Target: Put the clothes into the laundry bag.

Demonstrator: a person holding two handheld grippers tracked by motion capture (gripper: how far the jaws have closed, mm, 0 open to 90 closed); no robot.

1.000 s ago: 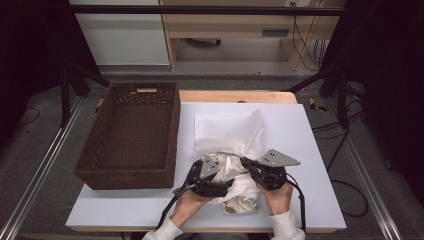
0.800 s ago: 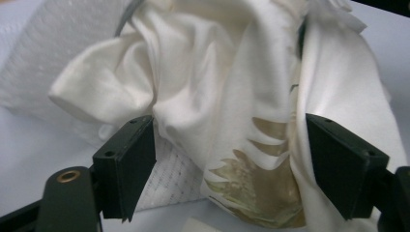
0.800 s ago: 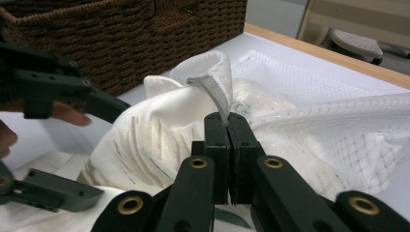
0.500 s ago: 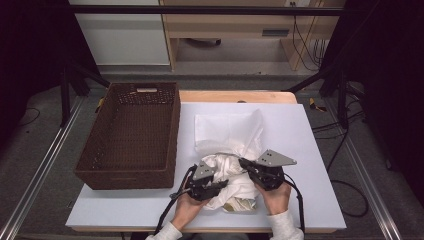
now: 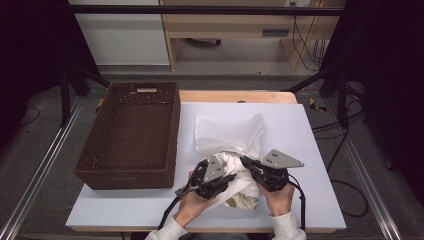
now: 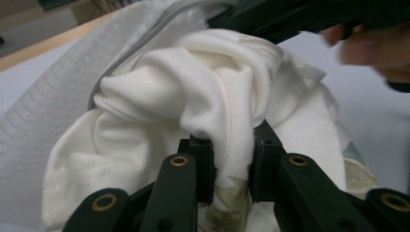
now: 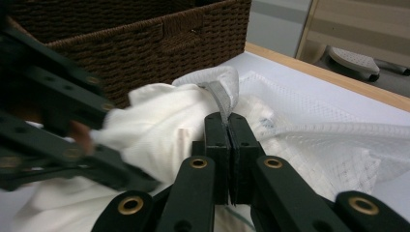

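Observation:
A cream cloth (image 5: 243, 186) lies bunched at the mouth of a white mesh bag (image 5: 227, 131) on the white table (image 5: 310, 135). My left gripper (image 5: 231, 177) has just been closing its jaws, and they now pinch a fold of the cloth (image 6: 193, 92) between the pads (image 6: 232, 145). My right gripper (image 5: 245, 162) is shut on the bag's grey zipper edge (image 7: 221, 94), clamped at the fingertips (image 7: 227, 123) and held up. The mesh bag (image 7: 319, 140) stretches away behind that edge. The two grippers sit close together, each in a hand.
A dark woven basket (image 5: 127, 181) stands left of the bag, with its wall (image 7: 145, 43) close behind the cloth. A wooden board (image 5: 235, 96) runs along the table's far edge. Bare table surface lies to the right of the hands.
The left gripper's jaws closed onto a fold of the cloth, and that hand shifted slightly toward the bag. The right gripper kept its hold and its place.

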